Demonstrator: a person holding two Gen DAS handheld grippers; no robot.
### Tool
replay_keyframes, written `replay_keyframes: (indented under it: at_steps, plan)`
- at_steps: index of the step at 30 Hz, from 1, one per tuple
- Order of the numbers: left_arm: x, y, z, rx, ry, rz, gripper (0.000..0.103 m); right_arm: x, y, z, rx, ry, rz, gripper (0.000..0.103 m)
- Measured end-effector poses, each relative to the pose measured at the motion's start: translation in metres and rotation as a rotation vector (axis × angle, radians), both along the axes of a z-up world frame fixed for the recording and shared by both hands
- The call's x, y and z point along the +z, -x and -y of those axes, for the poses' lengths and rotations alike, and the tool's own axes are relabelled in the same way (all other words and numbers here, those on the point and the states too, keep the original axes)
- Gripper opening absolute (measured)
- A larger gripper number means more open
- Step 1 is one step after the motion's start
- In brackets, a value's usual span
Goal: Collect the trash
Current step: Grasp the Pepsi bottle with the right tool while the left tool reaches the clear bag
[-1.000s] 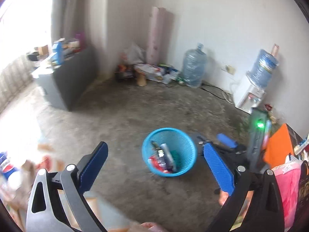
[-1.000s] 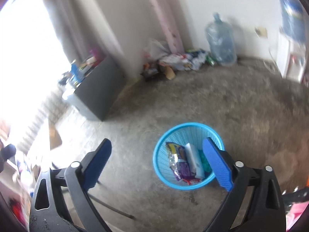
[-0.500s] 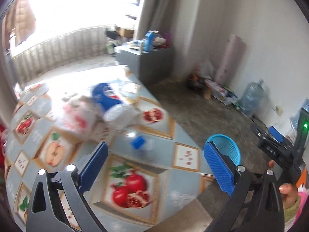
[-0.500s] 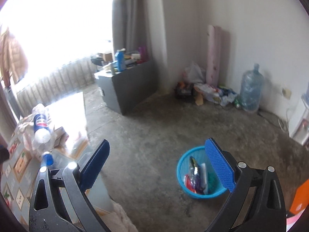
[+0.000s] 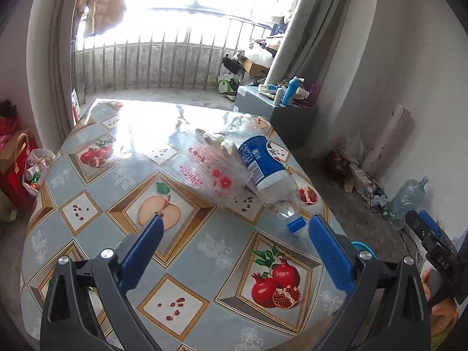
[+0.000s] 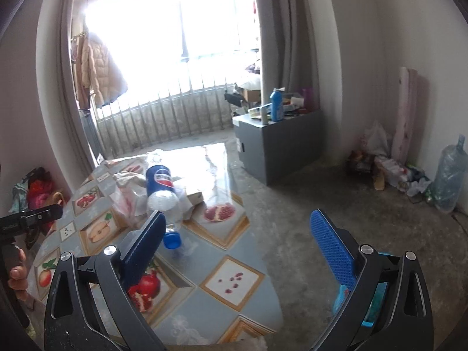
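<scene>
Fruit-patterned table fills the view — a blue-labelled plastic bottle lies on its side near the right edge; its blue cap points at us; a clear printed bag sprawls just beside it.

A lived-in home room: a bench under a fruit-print cloth, a padded coat hung by the railed balcony window, grey curtains, water jugs on bare concrete floor.
</scene>
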State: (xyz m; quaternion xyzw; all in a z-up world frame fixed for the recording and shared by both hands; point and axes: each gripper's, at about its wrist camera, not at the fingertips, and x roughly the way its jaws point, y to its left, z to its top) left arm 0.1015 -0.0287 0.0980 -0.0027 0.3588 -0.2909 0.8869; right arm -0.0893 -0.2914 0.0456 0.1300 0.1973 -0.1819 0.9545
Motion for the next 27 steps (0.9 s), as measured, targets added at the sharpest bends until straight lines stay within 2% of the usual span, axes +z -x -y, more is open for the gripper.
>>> replay_keyframes:
  at_steps: [7,13,18,22,23,24,26,27]
  plan:
    - [-0.001,-0.036,-0.008,-0.041,0.097,0.014,0.097,0.01,-0.055,-0.027,0.194,-0.095,-0.021,0.094]
    - [-0.003,-0.084,0.001,-0.04,0.169,0.002,0.097,0.005,-0.122,-0.026,0.315,-0.211,-0.077,0.082]
    - [-0.014,-0.131,0.02,-0.055,0.228,-0.101,0.097,-0.007,-0.169,-0.017,0.371,-0.302,-0.132,0.079]
    - [-0.03,-0.168,0.044,-0.061,0.243,-0.202,0.087,-0.019,-0.207,-0.012,0.394,-0.345,-0.203,0.076]
    - [-0.037,-0.176,0.05,-0.041,0.225,-0.225,0.08,-0.023,-0.216,-0.011,0.389,-0.349,-0.221,0.076]
    - [-0.044,-0.184,0.056,-0.022,0.212,-0.246,0.078,-0.026,-0.223,-0.012,0.385,-0.345,-0.239,0.076]
    - [-0.06,-0.196,0.065,0.014,0.179,-0.283,0.062,-0.034,-0.234,-0.012,0.385,-0.347,-0.289,0.07]
    - [-0.068,-0.2,0.067,0.028,0.157,-0.302,0.058,-0.039,-0.237,-0.012,0.382,-0.356,-0.317,0.066]
